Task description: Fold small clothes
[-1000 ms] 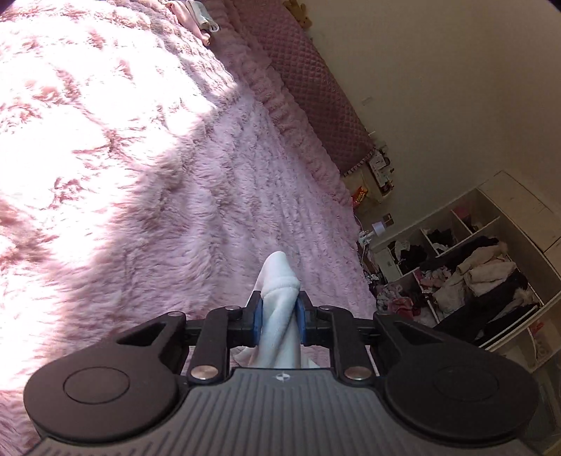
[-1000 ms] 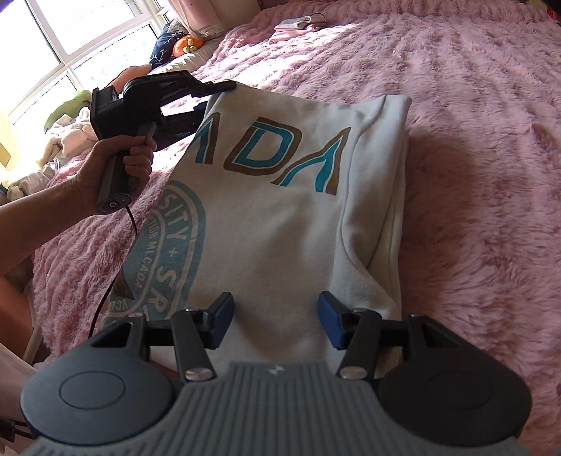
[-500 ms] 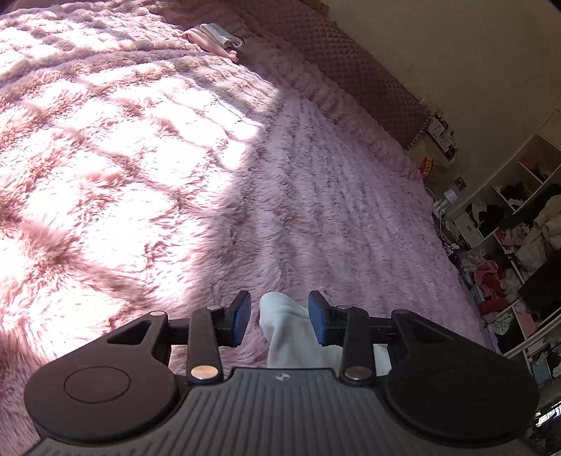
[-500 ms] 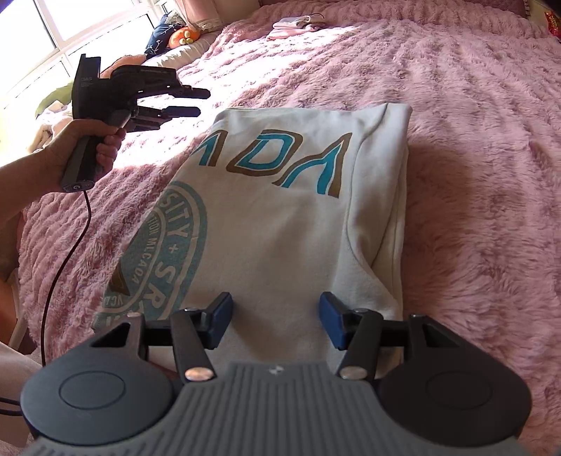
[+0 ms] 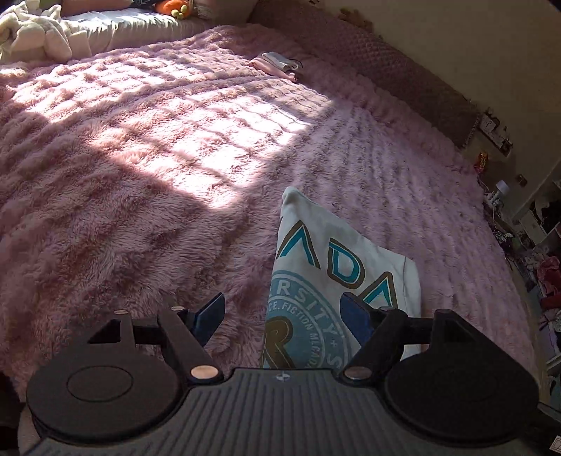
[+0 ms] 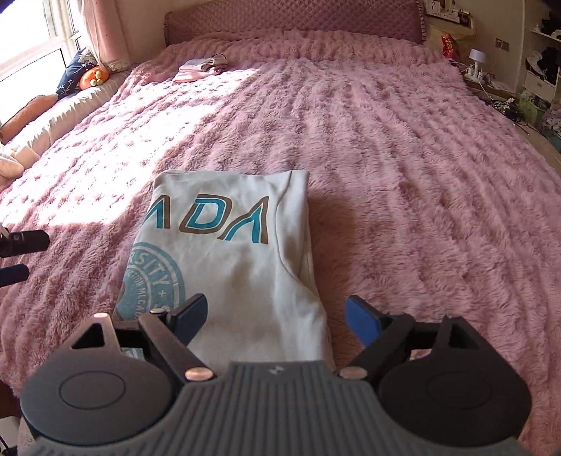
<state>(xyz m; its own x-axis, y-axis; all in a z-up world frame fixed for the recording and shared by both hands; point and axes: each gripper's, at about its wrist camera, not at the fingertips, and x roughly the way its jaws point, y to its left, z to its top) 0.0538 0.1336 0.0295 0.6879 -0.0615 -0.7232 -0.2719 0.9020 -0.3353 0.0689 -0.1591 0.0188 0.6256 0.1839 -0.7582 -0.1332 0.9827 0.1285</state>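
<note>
Folded shirt lies free on a sunlit pink bed

A shaggy pink fleece blanket (image 6: 403, 168) covers the whole bed, its pile combed into long ridges. A bright patch of window light, barred with shadow, falls across its far left part. On it, near the front edge, lies the pale grey folded sweatshirt with teal and brown lettering and a round teal seal print (image 6: 228, 252), flat, its fold running away from the cameras.

The left gripper (image 5: 284, 315) hangs above the blanket with its jaws spread wide, having just been opening; nothing is between the blue pads, and the sweatshirt's edge shows below its right finger. The right gripper (image 6: 277, 317) has also just widened, its jaws standing far apart over the near end of the sweatshirt without pressing it.

Behind the bed stands a quilted mauve headboard (image 6: 291, 17). A small stack of folded pink and white clothes (image 6: 201, 66) rests near it. To the left, a cushioned cream window bench (image 6: 70, 101) carries an orange plush toy (image 6: 92, 78). To the right, white open shelves (image 6: 543, 52) hold jumbled clothing
</note>
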